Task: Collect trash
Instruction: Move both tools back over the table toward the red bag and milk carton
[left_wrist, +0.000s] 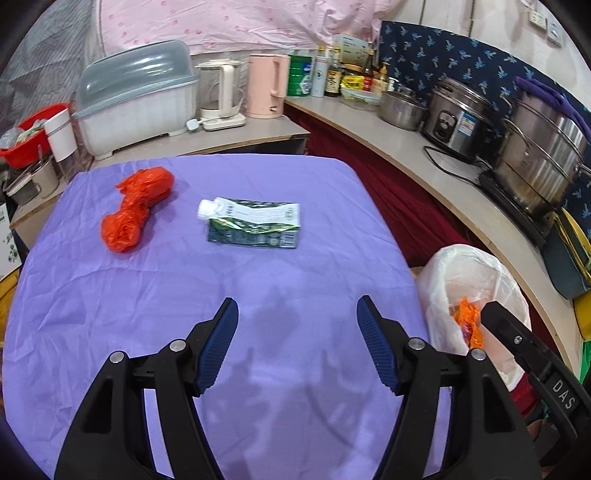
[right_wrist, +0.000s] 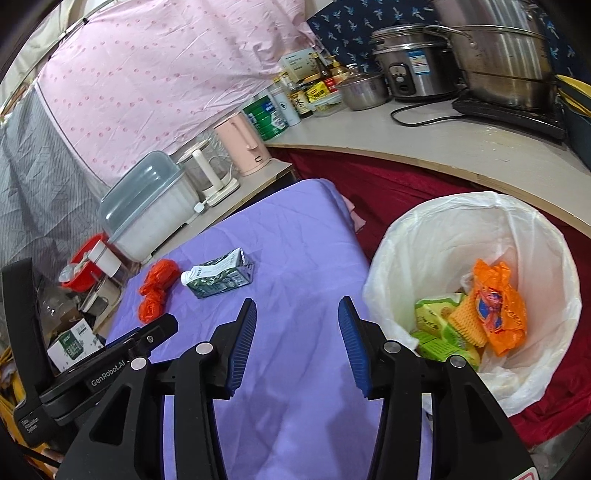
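Holding both grippers — left gripper (left_wrist: 297, 314) and right gripper (right_wrist: 297, 317) — agape and empty, I should approach the carton (left_wrist: 255, 221) at twelve o'clock squarely.

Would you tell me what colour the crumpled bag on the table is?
Red-orange; the crumpled bag shows best in the left wrist view.

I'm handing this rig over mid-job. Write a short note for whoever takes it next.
Left claw: open, empty, over the purple tablecloth.
Right claw: open, empty, at the table edge by the white-lined trash bin.
Done: orange snack wrapper and green packets lie in the bin.
Left: crumpled red plastic bag and flattened green-and-white drink carton, both on the cloth.
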